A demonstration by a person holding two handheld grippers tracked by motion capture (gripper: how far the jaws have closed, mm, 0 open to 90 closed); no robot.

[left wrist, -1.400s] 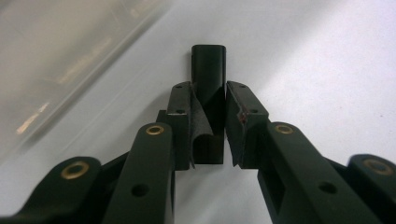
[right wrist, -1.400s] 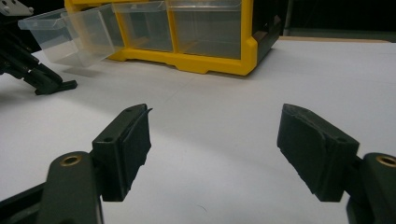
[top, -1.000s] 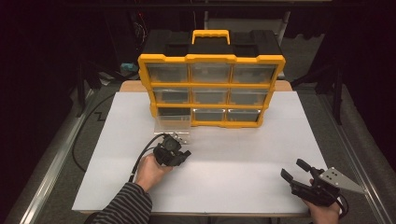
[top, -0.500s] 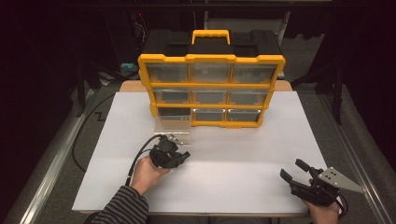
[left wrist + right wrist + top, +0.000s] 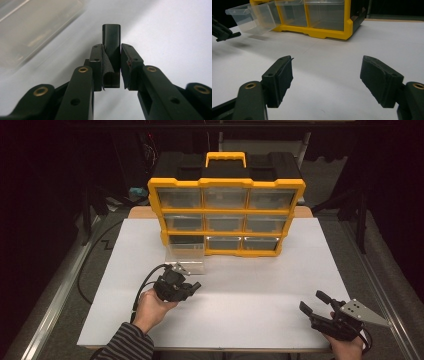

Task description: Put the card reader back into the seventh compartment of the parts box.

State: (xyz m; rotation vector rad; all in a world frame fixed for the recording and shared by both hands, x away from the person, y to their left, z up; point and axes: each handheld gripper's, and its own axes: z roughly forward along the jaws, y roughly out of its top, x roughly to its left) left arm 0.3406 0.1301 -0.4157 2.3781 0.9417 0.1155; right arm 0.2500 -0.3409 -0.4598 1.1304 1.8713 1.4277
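My left gripper [image 5: 196,285] hovers over the white tabletop, just in front of a clear drawer [image 5: 186,254] pulled out of the bottom-left slot of a yellow organizer [image 5: 226,212]. In the left gripper view my gripper [image 5: 111,48] is shut on a small black rectangular piece [image 5: 111,32] that sticks out past the fingertips, and the clear drawer [image 5: 30,27] lies blurred at the upper left. My right gripper [image 5: 311,300] rests open near the front right of the table; in its own view the right gripper [image 5: 327,65] has nothing between its jaws.
The organizer [image 5: 324,32] has three rows of clear drawers and a yellow handle [image 5: 225,158]. A white sheet [image 5: 250,285] covers the table, with metal rails [image 5: 60,290] along both sides. A black cable [image 5: 142,287] trails from the left gripper. The left gripper's tip [image 5: 222,31] shows far left in the right gripper view.
My left gripper has drifted a little back and to the left, away from the pulled-out drawer, still holding the black piece. The right gripper has stayed put.
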